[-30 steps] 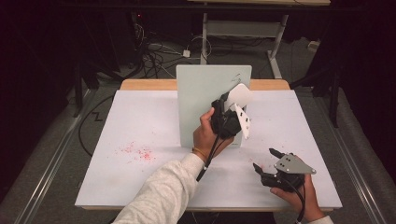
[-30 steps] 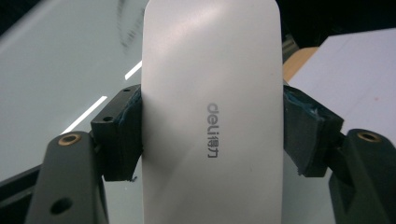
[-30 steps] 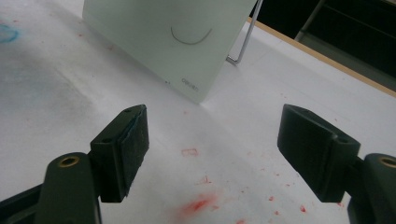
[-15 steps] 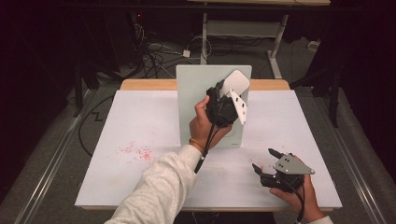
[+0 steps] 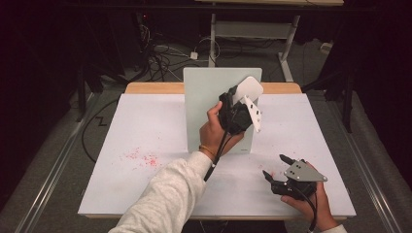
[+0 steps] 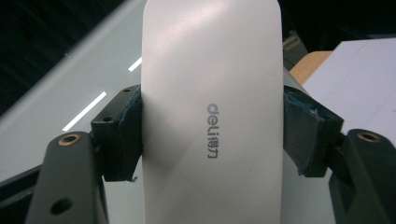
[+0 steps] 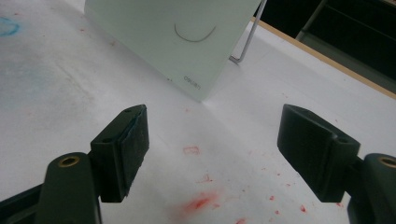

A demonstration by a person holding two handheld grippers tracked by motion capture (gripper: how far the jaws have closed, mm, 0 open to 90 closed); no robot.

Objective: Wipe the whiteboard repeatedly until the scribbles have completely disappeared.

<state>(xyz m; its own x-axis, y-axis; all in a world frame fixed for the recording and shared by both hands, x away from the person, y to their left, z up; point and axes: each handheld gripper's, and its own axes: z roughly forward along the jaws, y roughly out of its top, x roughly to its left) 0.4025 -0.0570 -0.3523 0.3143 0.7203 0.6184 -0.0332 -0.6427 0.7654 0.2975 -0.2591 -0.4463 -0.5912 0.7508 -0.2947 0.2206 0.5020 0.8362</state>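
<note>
The left gripper (image 5: 241, 104) is clenched on a white rounded plastic eraser (image 6: 212, 112), held up against the pale green upright whiteboard (image 5: 204, 104) at mid-table. To wipe well, keep the eraser's face flat on the board and press evenly. The right gripper (image 5: 274, 167) rests released near the table's front edge

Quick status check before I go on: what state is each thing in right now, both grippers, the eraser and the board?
Left gripper: raised in front of the board, jaws shut on the eraser.
Eraser: clamped by its two long sides, off the table.
Right gripper: low over the table's near right, jaws open, holding nothing.
Board: propped upright on a wire stand, a dark curved line on its face.
Table: red smudges on its white top.
</note>
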